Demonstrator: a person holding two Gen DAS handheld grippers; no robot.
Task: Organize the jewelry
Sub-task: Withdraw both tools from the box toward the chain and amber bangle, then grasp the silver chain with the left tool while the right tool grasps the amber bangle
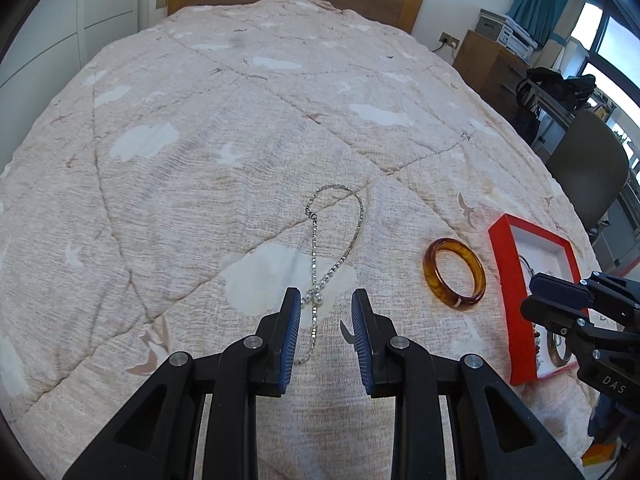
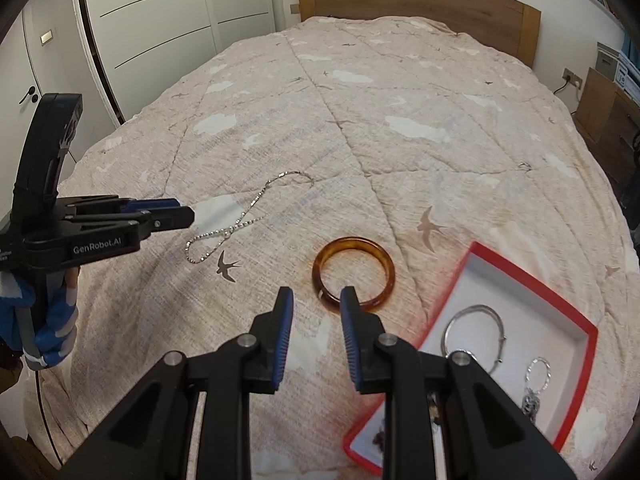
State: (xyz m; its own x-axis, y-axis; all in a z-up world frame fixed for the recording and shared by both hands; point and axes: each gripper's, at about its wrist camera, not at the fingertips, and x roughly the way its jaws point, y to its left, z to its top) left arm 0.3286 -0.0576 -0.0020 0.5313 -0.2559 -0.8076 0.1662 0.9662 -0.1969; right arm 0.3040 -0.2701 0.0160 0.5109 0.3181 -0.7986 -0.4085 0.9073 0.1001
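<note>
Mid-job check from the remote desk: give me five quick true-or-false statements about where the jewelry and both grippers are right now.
1. The amber bangle lies on the bedspread, outside the red box. True.
2. The left gripper is shut on the necklace. False: it is open, and the necklace lies loose on the bedspread.
3. A silver bracelet is already in the red box. True.
4. The right gripper holds the amber bangle. False: it is open and holds nothing.
5. The red box has its lid on. False: it is open on top.
</note>
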